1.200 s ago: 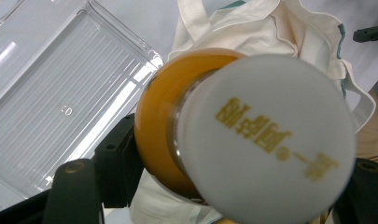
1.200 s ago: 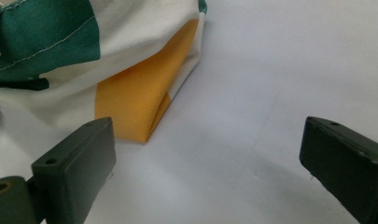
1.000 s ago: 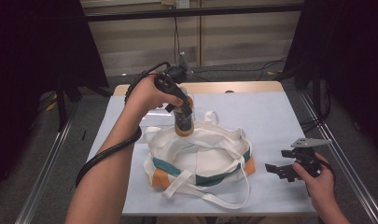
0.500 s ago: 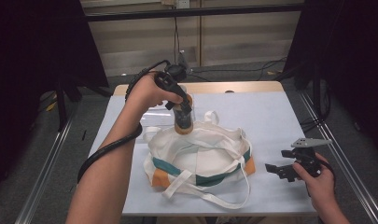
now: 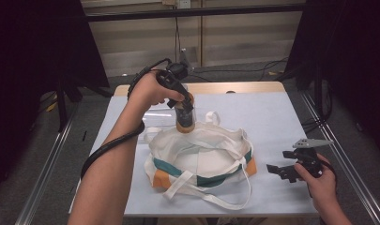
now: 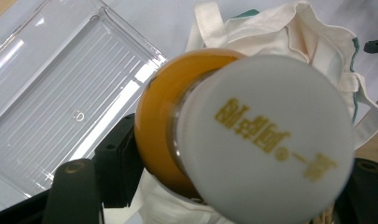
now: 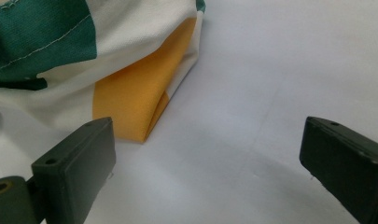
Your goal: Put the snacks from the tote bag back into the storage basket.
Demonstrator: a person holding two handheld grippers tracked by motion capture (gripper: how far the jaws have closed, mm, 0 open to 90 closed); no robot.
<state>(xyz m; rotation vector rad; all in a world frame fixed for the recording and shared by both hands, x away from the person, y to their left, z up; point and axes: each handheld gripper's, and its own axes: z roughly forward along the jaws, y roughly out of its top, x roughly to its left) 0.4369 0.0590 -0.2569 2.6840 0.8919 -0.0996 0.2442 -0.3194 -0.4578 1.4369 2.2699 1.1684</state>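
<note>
Altogether the table (image 5: 281, 117) carries 1 cloth tote bag (image 5: 201, 157), 1 clear plastic tray (image 5: 157, 119) and 1 bottle (image 5: 184, 117), with 2 grippers at work over them. That bottle holds orange liquid and has a white cap (image 6: 266, 140) printed with gold characters. It hangs upright just above the far rim of the bag's mouth, clamped between the jaws of the left gripper (image 5: 180, 101), which points down from the person's left hand (image 5: 152, 91). In the left gripper view the cap faces the camera, and the tray (image 6: 60, 102) lies behind it with nothing inside.

Cream in colour, the bag has teal and orange panels along its near side and 2 long handles: 1 loops out over the table toward the person, the other lies by the bottle at the far side. Its mouth sags open; what lies inside cannot be told.

Well apart at the right edge of the table, the right gripper (image 5: 281, 171) rests low in the person's right hand (image 5: 321, 183). Its 2 jaws stand wide apart with nothing between them, and they point at the bag's orange corner (image 7: 140, 98).
</note>
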